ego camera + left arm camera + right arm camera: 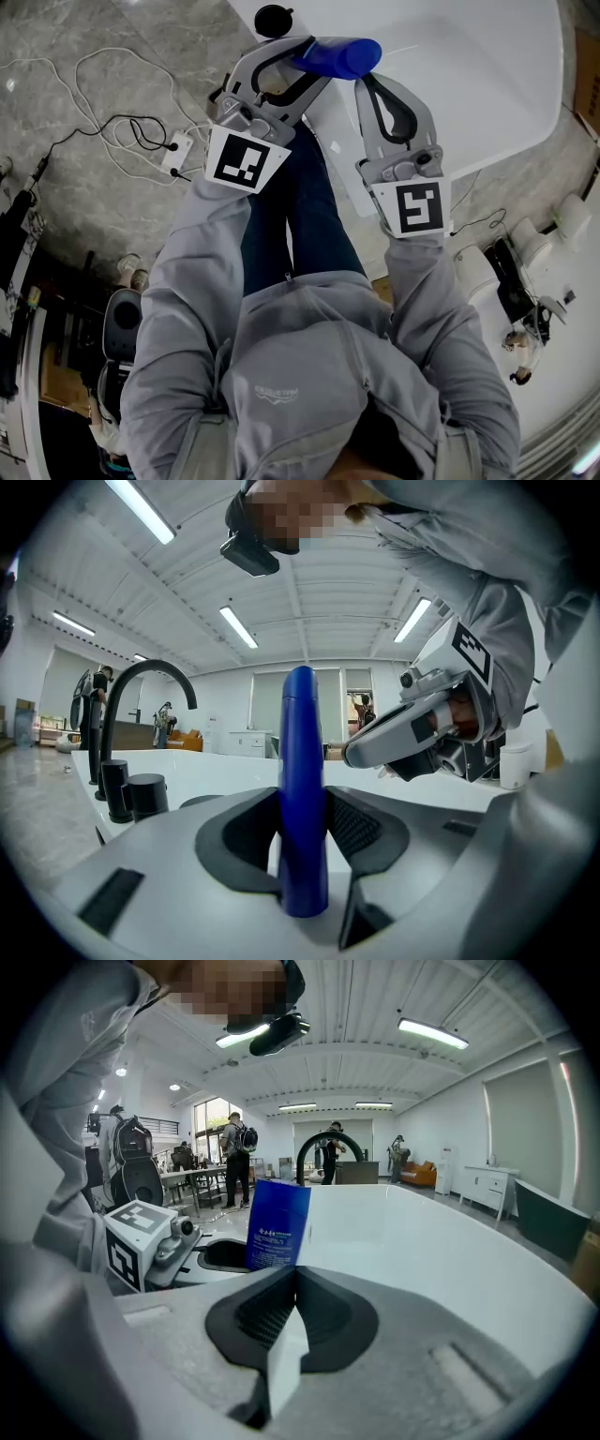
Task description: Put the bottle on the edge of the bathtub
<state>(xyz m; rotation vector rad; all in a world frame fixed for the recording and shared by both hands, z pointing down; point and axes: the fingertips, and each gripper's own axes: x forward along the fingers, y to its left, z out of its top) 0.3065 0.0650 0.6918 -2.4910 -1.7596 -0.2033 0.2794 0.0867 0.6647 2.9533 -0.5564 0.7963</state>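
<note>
Bottle [301, 789] — clamped between left jaws (right jaws empty).

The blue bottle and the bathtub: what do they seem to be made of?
The blue bottle looks like smooth, opaque plastic, with a soft sheen and printed text. The bathtub looks like glossy white acrylic or enamel: even, seamless, faintly reflective; which of the two, I cannot tell.

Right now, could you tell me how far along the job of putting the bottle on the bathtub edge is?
Done: the left tongs are clamped on the blue bottle. In hand: it is held upright over the white bathtub. Left: setting it down and letting go; whether its base touches the edge is hidden. The right tongs are shut and empty.
</note>
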